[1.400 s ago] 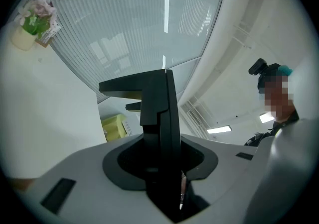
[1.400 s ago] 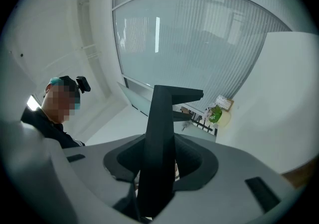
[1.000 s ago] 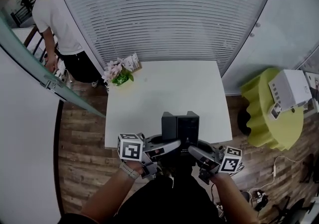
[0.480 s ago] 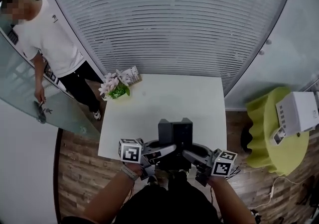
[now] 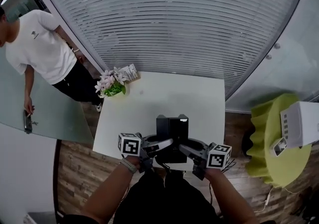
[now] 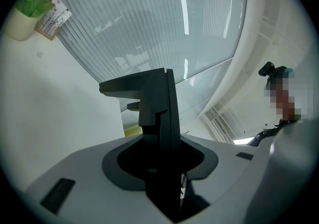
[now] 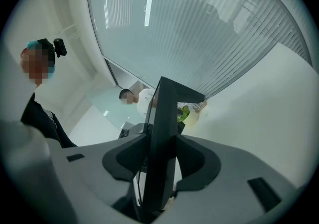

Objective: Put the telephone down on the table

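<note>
Telephone [image 5: 172,129] is upright at the near edge of the table [image 5: 174,93], pinched from both sides, likely to keep it level while setting it down. Can't tell if its base touches the surface yet. Left gripper [image 5: 167,144] is clamped on its left side and right gripper [image 5: 183,148] on its right. Both sets of jaws are spread wide around the body.
</note>
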`<state>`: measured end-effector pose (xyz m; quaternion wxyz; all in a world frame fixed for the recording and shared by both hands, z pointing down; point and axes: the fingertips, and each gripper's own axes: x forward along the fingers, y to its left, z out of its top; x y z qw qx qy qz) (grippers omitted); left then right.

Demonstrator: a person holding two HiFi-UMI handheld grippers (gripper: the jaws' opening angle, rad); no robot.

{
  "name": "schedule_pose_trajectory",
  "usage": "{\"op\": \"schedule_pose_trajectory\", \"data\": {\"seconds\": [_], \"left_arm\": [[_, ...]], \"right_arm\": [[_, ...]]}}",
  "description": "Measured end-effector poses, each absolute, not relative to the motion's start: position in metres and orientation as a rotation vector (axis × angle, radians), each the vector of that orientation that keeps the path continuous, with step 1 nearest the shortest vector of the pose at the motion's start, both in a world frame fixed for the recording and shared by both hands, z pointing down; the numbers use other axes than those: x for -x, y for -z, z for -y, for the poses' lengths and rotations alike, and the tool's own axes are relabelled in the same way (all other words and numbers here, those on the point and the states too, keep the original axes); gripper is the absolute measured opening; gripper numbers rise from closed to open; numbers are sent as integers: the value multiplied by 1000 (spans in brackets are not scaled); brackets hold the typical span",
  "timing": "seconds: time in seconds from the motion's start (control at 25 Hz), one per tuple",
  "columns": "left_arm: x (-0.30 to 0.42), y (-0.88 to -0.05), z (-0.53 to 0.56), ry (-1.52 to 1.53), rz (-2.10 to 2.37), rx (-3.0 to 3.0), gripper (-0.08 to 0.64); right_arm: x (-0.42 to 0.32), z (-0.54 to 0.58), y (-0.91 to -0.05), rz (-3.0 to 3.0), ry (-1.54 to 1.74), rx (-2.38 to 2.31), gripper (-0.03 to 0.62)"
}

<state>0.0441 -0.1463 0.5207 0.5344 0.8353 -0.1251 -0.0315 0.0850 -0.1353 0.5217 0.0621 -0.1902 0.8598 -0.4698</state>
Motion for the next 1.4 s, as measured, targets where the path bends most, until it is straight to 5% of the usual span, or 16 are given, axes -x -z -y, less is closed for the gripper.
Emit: {"op": "schedule_pose_trajectory", "data": {"seconds": [1.4], "left_arm": [[-32,-705,216,-259,214,-1862,219]], "right_arm": [[-66,198,-699,-2316,1758,775,180]]}}
